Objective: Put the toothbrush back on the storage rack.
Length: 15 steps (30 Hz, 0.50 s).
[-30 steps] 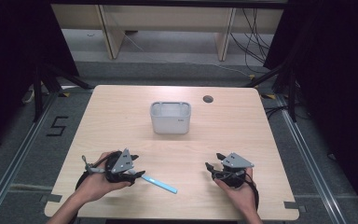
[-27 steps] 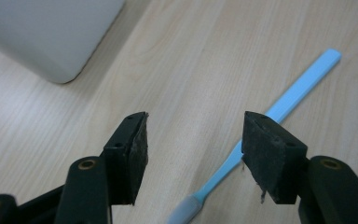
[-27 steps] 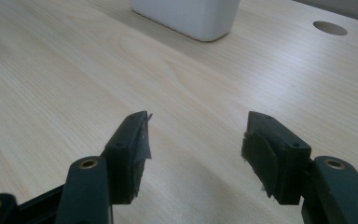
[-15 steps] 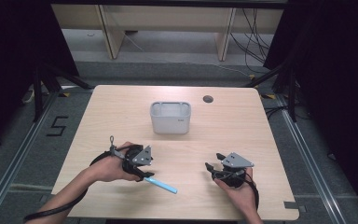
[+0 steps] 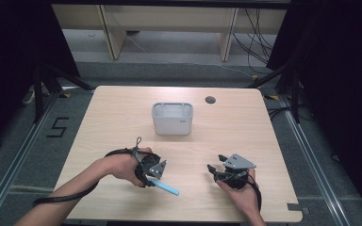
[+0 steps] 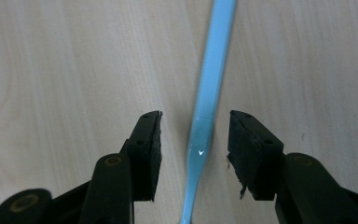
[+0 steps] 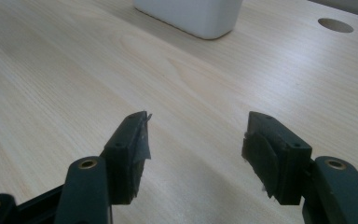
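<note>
Since a second ago the left gripper [image 6: 195,135] has slid over the blue stick [image 6: 209,93] near the table's [image 5: 264,141] front edge, jaws closing astride it, not touching. It should stay centred. The right gripper [image 7: 195,140] rests open, empty.

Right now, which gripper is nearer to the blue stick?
Left. The left gripper straddles the blue stick, jaws just closing, not touching. The right gripper rests apart, to its right.

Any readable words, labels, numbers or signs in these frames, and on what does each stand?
"5": black mark on the grey floor, left of the table.
Small dark mark on the front of the grey-white container: too small to read.
No print shows on the blue stick between the left gripper's open jaws.
</note>
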Each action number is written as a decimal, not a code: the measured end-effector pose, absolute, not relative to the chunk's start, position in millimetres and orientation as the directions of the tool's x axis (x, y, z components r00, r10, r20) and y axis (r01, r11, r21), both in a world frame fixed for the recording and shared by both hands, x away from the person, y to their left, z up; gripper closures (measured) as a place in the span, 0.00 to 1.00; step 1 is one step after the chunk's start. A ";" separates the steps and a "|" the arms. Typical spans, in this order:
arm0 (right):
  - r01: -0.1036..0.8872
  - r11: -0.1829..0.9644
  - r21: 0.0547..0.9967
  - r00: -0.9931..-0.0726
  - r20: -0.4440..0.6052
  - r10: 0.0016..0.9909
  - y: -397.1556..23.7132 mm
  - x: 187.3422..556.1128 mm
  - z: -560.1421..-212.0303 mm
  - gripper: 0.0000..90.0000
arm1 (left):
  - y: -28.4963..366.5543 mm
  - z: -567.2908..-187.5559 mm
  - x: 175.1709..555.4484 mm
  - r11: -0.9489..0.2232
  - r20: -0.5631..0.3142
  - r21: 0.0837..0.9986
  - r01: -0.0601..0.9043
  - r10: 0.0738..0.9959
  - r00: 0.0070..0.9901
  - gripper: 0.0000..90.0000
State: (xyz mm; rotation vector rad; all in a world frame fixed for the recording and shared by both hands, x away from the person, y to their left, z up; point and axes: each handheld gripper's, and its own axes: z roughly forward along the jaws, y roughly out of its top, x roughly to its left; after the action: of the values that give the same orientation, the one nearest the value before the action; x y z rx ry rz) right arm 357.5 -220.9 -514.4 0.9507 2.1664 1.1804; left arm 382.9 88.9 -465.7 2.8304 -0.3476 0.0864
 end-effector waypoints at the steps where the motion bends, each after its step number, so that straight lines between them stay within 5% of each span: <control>1: 0.343 0.382 0.858 -0.637 -0.086 0.766 -220.7 357.5 -514.4 0.45 | 87.1 -466.8 383.0 -0.930 0.080 0.267 -0.254 -0.241 0.967 0.61; 15: 0.336 0.388 0.858 -0.639 -0.094 0.763 -220.5 357.9 -514.7 0.45 | 80.8 -476.4 393.0 -0.928 0.016 0.165 -0.334 -0.336 0.942 0.70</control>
State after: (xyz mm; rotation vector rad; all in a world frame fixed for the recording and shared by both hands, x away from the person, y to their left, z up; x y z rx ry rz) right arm 357.9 -220.5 -514.7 0.9423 2.1693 1.1782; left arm 393.0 80.8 -476.4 2.9318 -0.5094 -0.0186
